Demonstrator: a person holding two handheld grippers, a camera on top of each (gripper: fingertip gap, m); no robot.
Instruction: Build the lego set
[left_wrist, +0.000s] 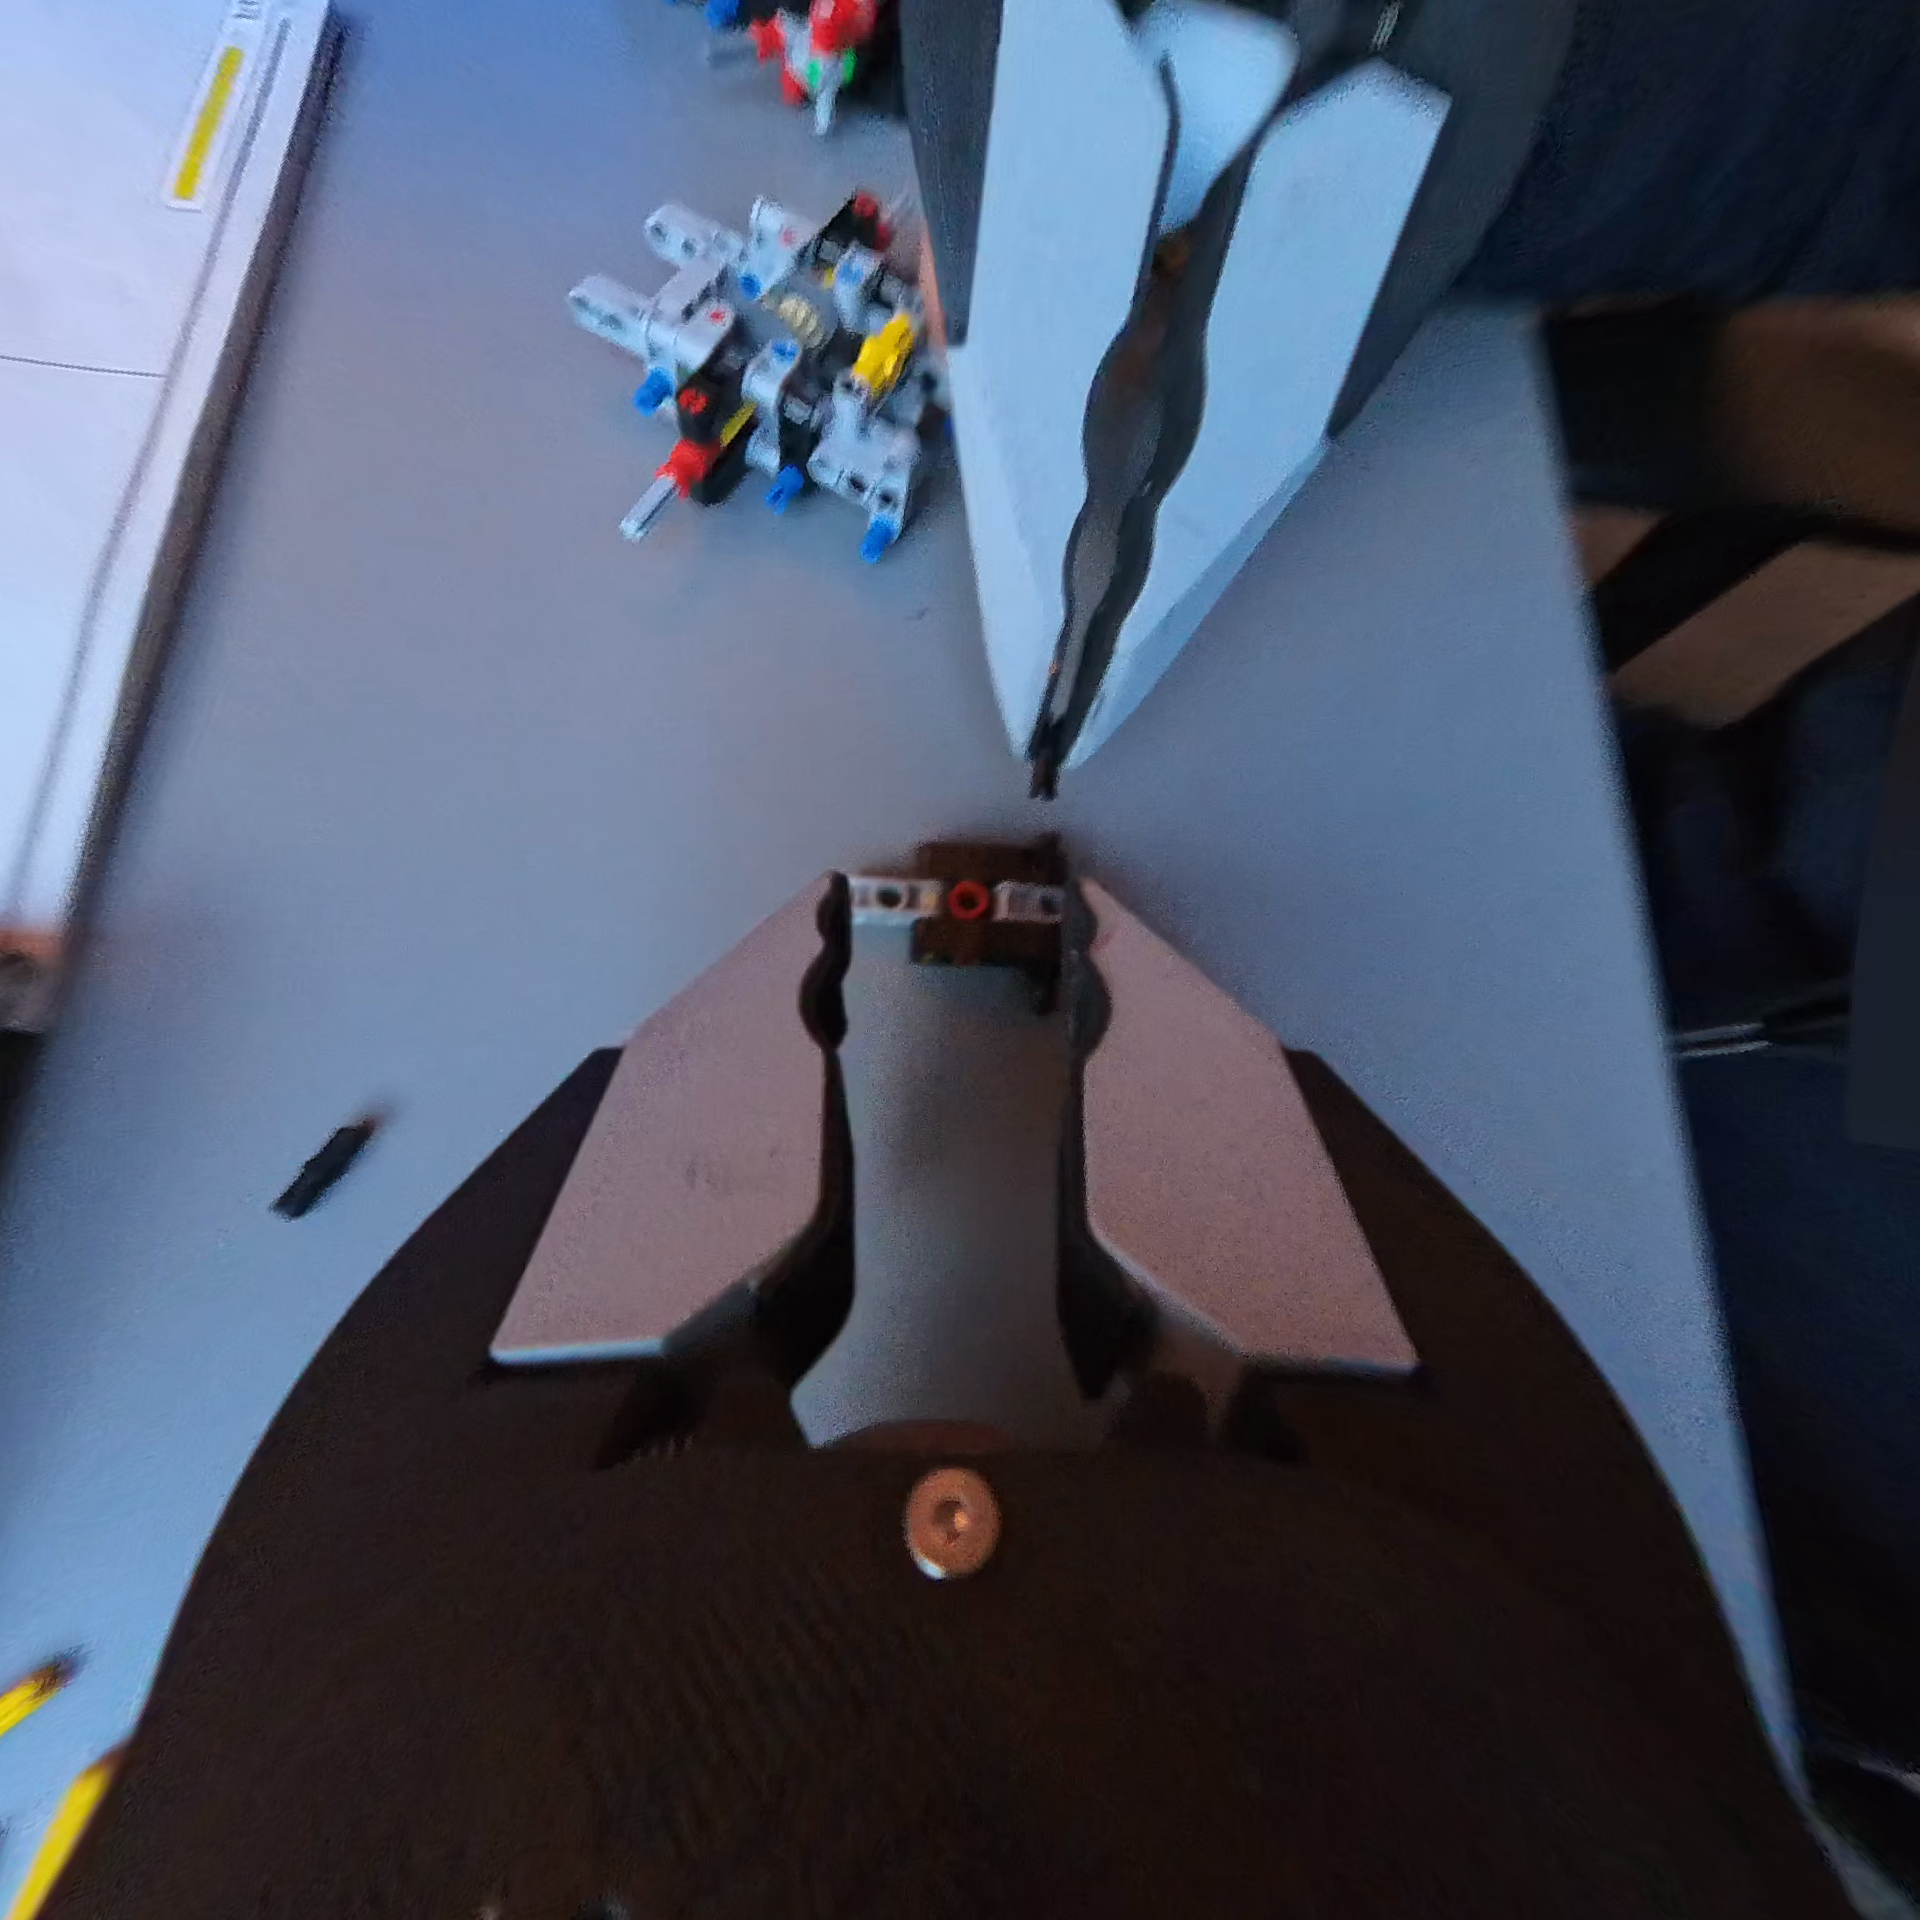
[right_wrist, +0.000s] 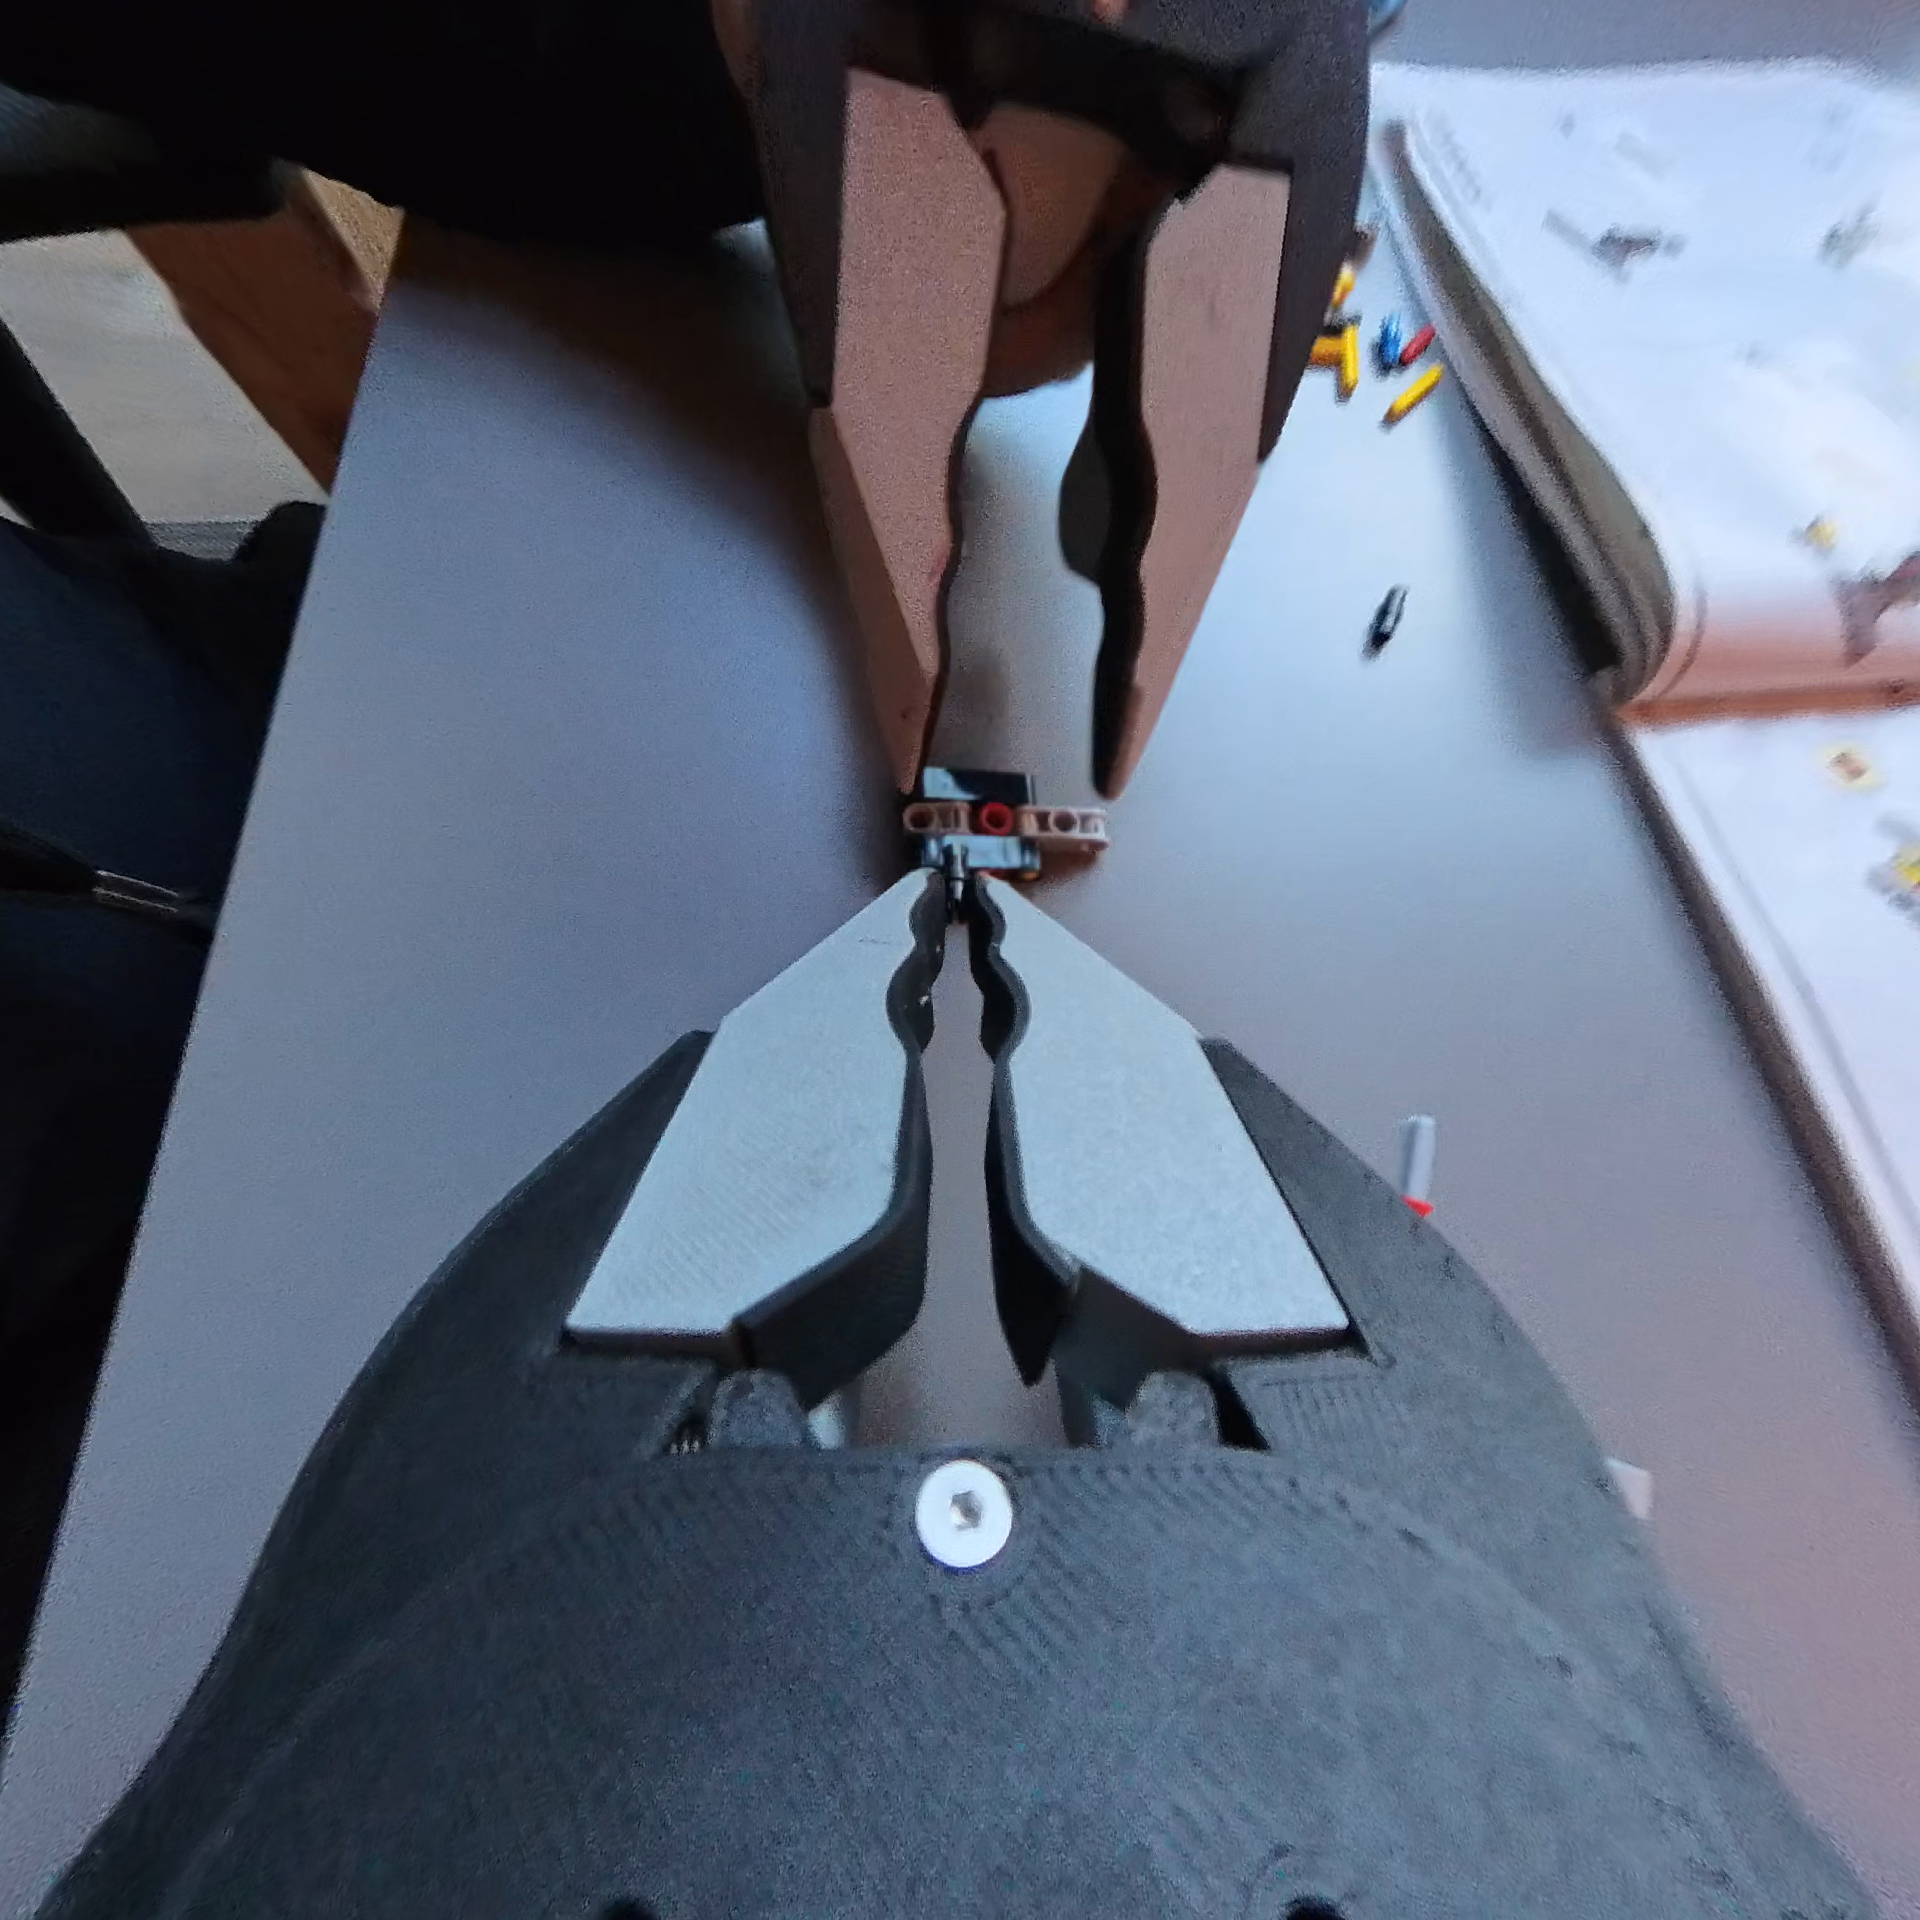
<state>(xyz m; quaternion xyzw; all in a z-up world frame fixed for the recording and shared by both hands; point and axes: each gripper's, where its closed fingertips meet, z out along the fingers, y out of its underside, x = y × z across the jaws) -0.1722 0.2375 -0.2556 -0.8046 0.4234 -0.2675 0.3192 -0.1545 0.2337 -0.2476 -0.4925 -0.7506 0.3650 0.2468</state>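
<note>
A small brick piece (right_wrist: 997, 821) lies on the table (right_wrist: 582, 644), long axis crosswise to both grippers — between the left gripper's (left_wrist: 956, 904) spread fingers, unpressed. Right gripper (right_wrist: 954, 883) pinches its black pin (right_wrist: 954, 864).

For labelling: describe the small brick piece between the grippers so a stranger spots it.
On the grey table, look where both grippers' tips meet. The small black block, crossed by a pale holed beam with a red pin at its middle, stands between the left gripper's fingers; the bigger multicoloured brick cluster lies apart.
</note>
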